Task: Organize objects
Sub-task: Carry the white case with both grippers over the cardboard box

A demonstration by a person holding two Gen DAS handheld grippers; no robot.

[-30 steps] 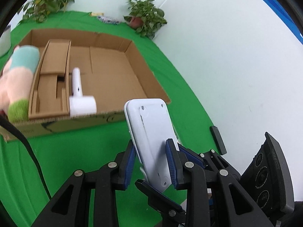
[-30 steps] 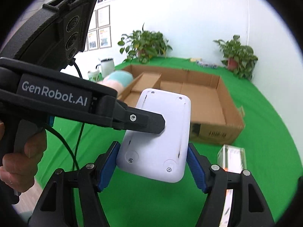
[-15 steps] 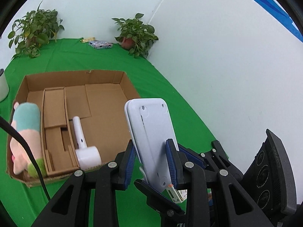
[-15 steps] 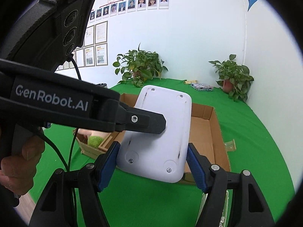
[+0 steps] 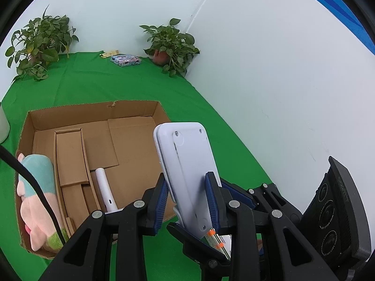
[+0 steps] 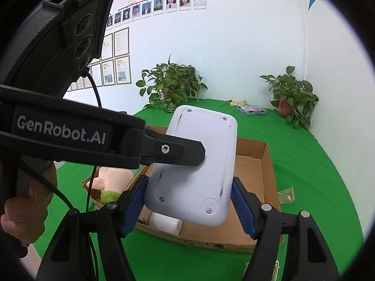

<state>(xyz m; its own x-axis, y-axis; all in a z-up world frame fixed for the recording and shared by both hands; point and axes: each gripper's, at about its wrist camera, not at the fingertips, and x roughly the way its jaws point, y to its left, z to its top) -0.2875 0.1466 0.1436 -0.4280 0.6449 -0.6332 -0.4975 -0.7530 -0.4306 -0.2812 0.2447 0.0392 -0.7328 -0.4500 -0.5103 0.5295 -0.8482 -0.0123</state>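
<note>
Left gripper [image 5: 187, 201]: closed on the white device [image 5: 185, 171], blue pads pressed flat against both of its faces, gripping its lower half. The device stands nearly upright, tilted slightly back, screw-studded rear panel facing the camera, raised clear of the green cloth [image 5: 93, 86].

Right gripper [image 6: 189, 206]: jaws spread wide, one blue pad to either side of the same device [image 6: 196, 171]. A narrow gap shows on the right side; contact on the left side cannot be confirmed. The left gripper's black finger [image 6: 173, 151] crosses the device's back in this view.

Cardboard box [image 5: 93, 117]: open-topped, on the cloth, beyond and to the left of the held device. Contents: a plush toy [image 5: 35, 194] in the left compartment, and a white handled tool [image 5: 104, 189] lying beside the cardboard divider [image 5: 70, 154].

Background: two potted plants [image 5: 171, 44] against the wall and a small patterned packet [image 5: 125, 60] between them.
</note>
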